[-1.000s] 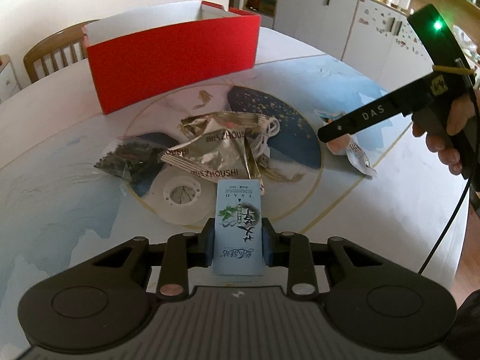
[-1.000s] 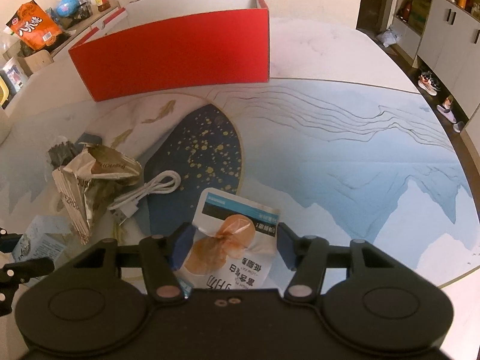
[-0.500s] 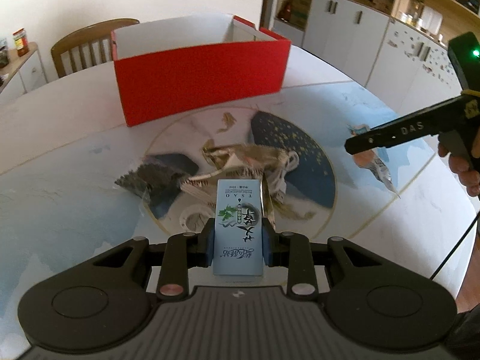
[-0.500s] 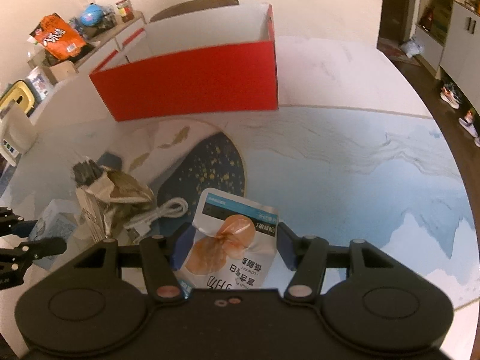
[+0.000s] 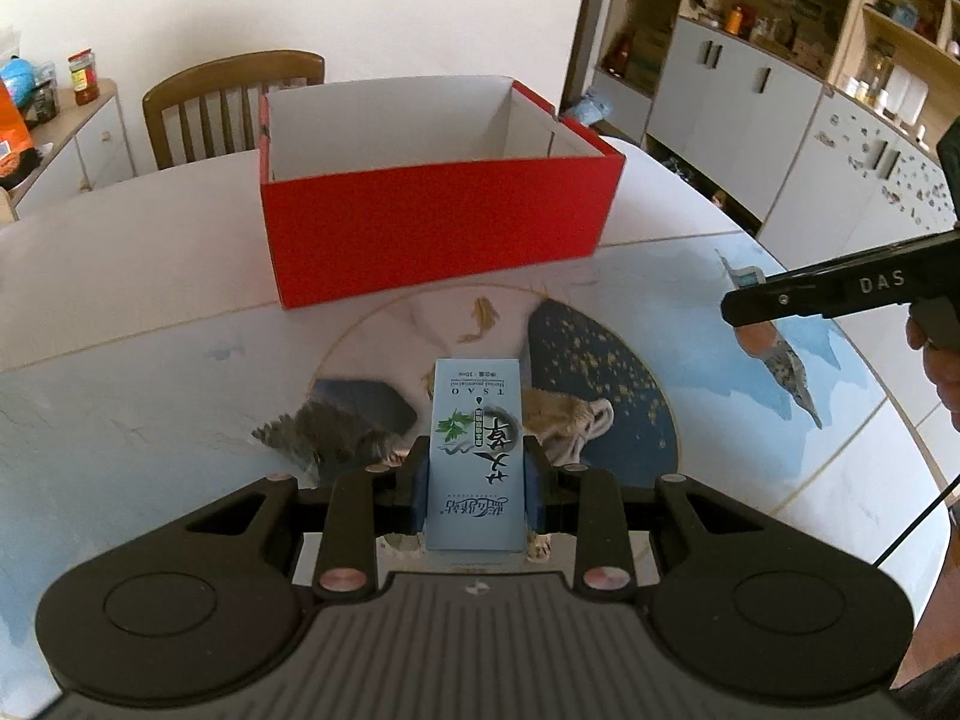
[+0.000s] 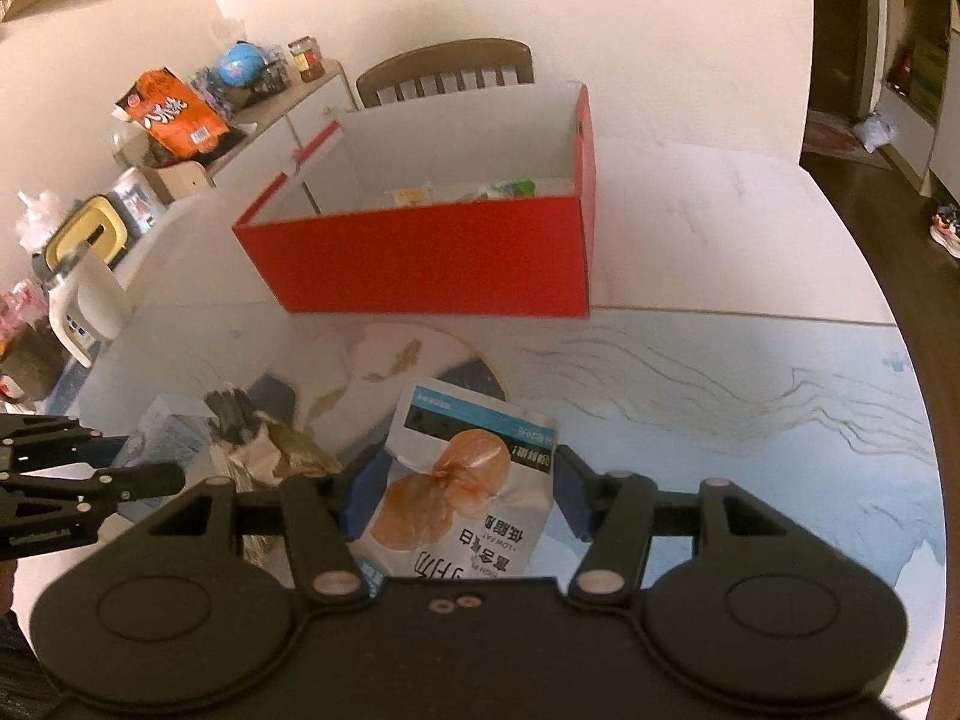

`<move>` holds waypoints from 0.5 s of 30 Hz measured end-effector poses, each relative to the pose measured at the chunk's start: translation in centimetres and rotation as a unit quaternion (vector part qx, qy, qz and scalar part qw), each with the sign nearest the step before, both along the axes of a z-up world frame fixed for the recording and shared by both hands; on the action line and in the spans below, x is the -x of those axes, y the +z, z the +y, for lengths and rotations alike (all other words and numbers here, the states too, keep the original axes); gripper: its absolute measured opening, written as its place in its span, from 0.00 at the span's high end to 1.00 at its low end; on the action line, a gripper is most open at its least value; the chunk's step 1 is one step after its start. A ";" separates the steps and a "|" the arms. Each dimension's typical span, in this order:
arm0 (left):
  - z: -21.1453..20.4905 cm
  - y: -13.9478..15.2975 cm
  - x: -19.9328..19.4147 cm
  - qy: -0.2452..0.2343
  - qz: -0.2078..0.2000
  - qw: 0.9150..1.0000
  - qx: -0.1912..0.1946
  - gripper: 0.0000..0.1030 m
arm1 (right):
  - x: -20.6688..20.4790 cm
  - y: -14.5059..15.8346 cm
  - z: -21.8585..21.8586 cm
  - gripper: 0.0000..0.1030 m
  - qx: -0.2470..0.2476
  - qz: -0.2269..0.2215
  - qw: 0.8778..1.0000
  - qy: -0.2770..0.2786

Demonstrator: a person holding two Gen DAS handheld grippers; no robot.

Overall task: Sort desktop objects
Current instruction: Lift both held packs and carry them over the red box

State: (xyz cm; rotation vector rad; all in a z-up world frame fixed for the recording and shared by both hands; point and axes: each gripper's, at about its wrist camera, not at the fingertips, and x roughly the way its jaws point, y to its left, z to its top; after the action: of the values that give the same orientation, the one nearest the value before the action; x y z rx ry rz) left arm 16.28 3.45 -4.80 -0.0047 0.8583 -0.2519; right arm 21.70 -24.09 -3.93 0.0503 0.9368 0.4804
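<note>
Both grippers had risen and drawn nearer the open red cardboard box [image 5: 438, 228] since a second before; it sat larger and higher in each view, its white inside now showing.

From the left wrist camera, the left gripper [image 5: 477, 480] was clamped on a slim pale-blue carton with a green leaf print [image 5: 476, 450], held upright between the blue pads above the table. The box stood at twelve o'clock, well apart. Crumpled foil packets [image 5: 558, 420] and a dark packet [image 5: 336, 426] lay on the round patterned tabletop [image 5: 150, 396] beneath.

From the right wrist camera, the right gripper [image 6: 459, 498] pinched a soft white-and-blue snack pouch picturing an orange fillet [image 6: 462, 480], with the box at twelve o'clock and a few small items already inside.

Risks, as judgement: the pouch was limp and gripped low, so it could sag, slip out, or catch on the near red wall during entry. The stiff carton might pivot between the pads if tilted. With both grippers heading for one box, they could collide above the rim, or a release made too soon could drop an item short, onto the table.
</note>
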 end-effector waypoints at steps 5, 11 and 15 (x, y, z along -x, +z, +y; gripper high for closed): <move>0.5 0.9 -1.3 0.004 -0.002 1.000 -0.003 0.72 | -0.9 1.2 0.1 0.43 -0.004 -0.011 1.000 0.003; 1.4 2.5 -3.6 -0.005 -0.023 1.000 -0.002 0.72 | -2.3 3.0 0.8 0.43 -0.002 -0.030 1.000 0.000; 2.1 3.7 -5.7 -0.006 -0.043 0.999 0.001 0.72 | -3.6 4.3 1.5 0.43 0.003 -0.047 0.999 0.001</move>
State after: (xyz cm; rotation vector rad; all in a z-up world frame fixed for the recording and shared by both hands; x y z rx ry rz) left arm 21.97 5.52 -1.09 0.0104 0.7732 -0.2629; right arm 25.25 -22.58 0.35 0.0213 0.8469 0.4783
